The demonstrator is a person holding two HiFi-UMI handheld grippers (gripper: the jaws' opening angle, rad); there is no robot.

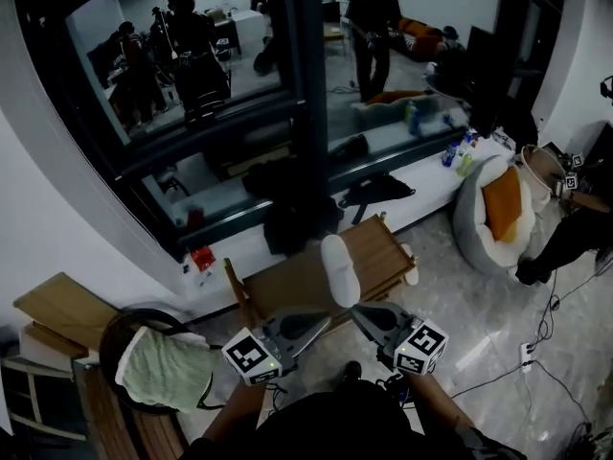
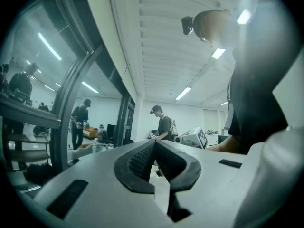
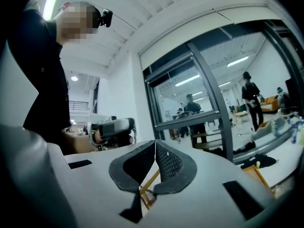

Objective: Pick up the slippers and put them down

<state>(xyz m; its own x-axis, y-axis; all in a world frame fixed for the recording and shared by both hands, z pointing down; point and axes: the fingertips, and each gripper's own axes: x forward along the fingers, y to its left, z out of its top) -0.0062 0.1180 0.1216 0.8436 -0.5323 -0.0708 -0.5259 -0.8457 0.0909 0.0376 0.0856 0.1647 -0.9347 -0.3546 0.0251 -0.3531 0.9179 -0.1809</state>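
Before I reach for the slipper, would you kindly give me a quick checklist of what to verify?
1. Left tongs empty: ok, nothing between them.
2. Right tongs empty: ok, nothing between them.
3. Tongs open, ready to grasp: not ok, both pairs are shut.
4. White slipper in view on the wooden bench: ok.
5. Second slipper located: cannot tell.

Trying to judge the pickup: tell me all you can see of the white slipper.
In the head view the white slipper looks plain, smooth and elongated with rounded ends, and it is standing on end. It appears in front of the slatted wooden bench, its lower end at the tips of the left gripper and right gripper. Both grippers are shut on nothing; whether they touch it is unclear.
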